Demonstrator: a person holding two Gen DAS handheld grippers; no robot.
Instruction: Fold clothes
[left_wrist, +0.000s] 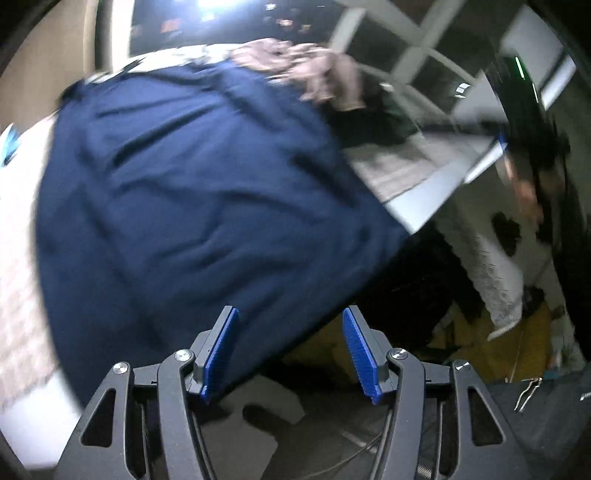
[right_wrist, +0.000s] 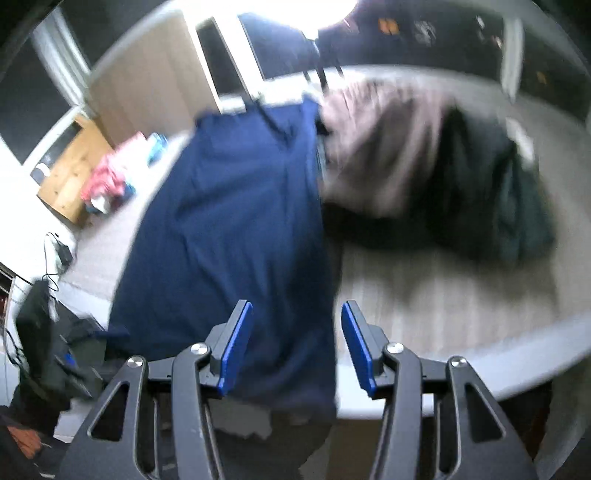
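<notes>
navy garment (right_wrist: 236, 229) apparently between spread right fingers (right_wrist: 238, 343), left fingers (left_wrist: 221, 350) spread

- Navy garment (left_wrist: 192, 192): matt, soft, creased cloth.
- Left tool (left_wrist: 290, 350): matt dark plastic, ribbed blue pads, shiny metal pins.
- Cabinet (right_wrist: 75, 166): pale grainy wood.
</notes>
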